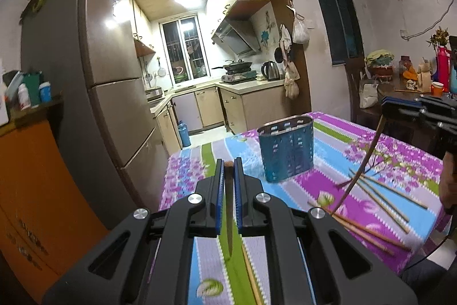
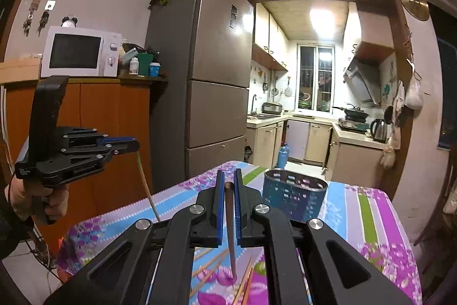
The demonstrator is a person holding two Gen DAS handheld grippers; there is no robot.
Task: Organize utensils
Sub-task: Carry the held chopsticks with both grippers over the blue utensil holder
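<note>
No writing reads clearly: the small print on the left tongs' body, seen from the right, is too blurred. Both tongs are closed down, each pinching one chopstick. The left chopstick and right chopstick hang tip-down above the worktop. The blue perforated holder stands farther back. Loose chopsticks lie right of it, partly cut off behind the right tongs.

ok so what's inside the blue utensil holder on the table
Nothing shows above the rim of the blue utensil holder, and the perforated walls hide its lower part. Each gripper, left and right, holds one chopstick; more chopsticks lie on the tablecloth.
</note>
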